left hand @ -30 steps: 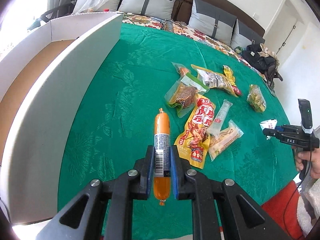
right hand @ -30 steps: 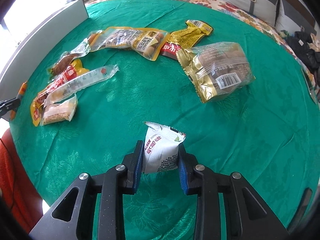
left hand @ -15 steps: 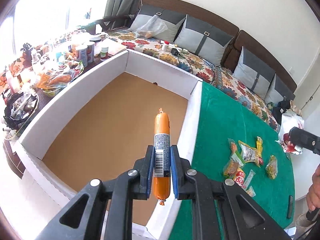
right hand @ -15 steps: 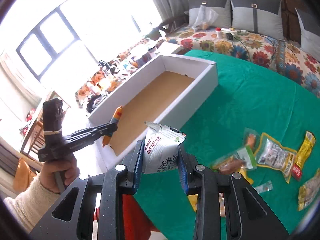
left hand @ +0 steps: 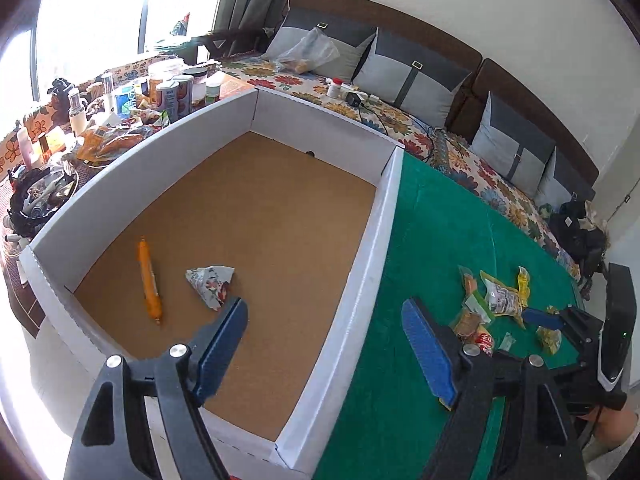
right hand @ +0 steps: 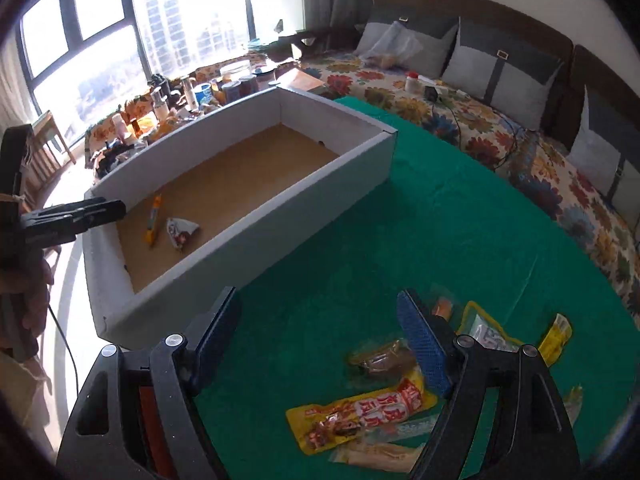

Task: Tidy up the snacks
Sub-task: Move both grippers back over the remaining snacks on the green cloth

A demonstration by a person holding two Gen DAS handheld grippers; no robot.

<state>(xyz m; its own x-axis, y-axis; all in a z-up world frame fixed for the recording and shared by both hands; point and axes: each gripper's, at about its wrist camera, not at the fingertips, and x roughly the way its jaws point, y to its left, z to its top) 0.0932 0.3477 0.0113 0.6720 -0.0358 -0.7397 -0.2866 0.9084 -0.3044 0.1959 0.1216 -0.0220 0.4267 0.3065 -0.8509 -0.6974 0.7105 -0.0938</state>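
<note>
Left wrist view: our left tongs point(left hand: 324, 344) had just spread, empty | sausage point(left hand: 149, 282) and packet point(left hand: 211, 283) lay in box point(left hand: 384, 216) | right tongs point(right hand: 320, 344) likewise gaped, empty | next: approach tabletop point(right hand: 400, 240) snacks point(right hand: 360, 412) wide, descend squarely.

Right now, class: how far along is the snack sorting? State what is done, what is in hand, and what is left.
Done: the orange sausage and the white packet lie on the floor of the cardboard box. In hand: nothing; the left gripper and right gripper have just been opening, with nothing between their jaws. Left: the other snack packets lie loose on the green tablecloth.
</note>
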